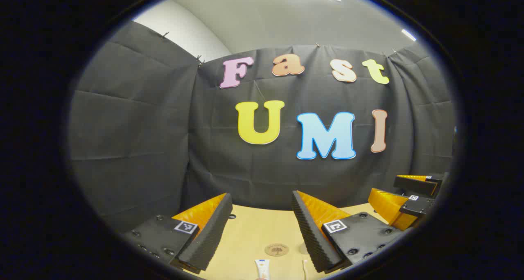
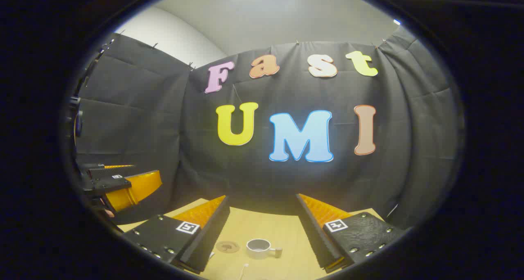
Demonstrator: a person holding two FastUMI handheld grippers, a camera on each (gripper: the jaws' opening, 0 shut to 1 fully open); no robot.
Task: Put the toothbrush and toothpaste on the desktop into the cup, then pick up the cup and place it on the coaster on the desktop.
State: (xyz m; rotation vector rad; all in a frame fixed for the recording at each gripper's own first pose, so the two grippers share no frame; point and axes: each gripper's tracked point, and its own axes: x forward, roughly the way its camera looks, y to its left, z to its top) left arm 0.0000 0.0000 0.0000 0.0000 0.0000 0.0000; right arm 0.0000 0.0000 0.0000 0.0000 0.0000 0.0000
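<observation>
We saw left gripper (image 1: 262, 214) nearest lens in left gripper view, jaws spread wide, nothing between fingers. Toothpaste (image 1: 262, 268) lay on desktop (image 1: 249, 235) below gap; toothbrush (image 1: 304, 267) just beside it; coaster (image 1: 276, 249) a little farther. Right gripper (image 2: 262, 216) in right gripper view likewise gaped wide, holding nothing. We noted cup (image 2: 259, 248) upright on desktop, coaster beside it, apart. Toothbrush tip near bottom edge. Both grippers hung above desktop.

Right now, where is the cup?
In the right gripper view the cup stands on the desktop between that gripper's open fingers, just right of the coaster.
</observation>
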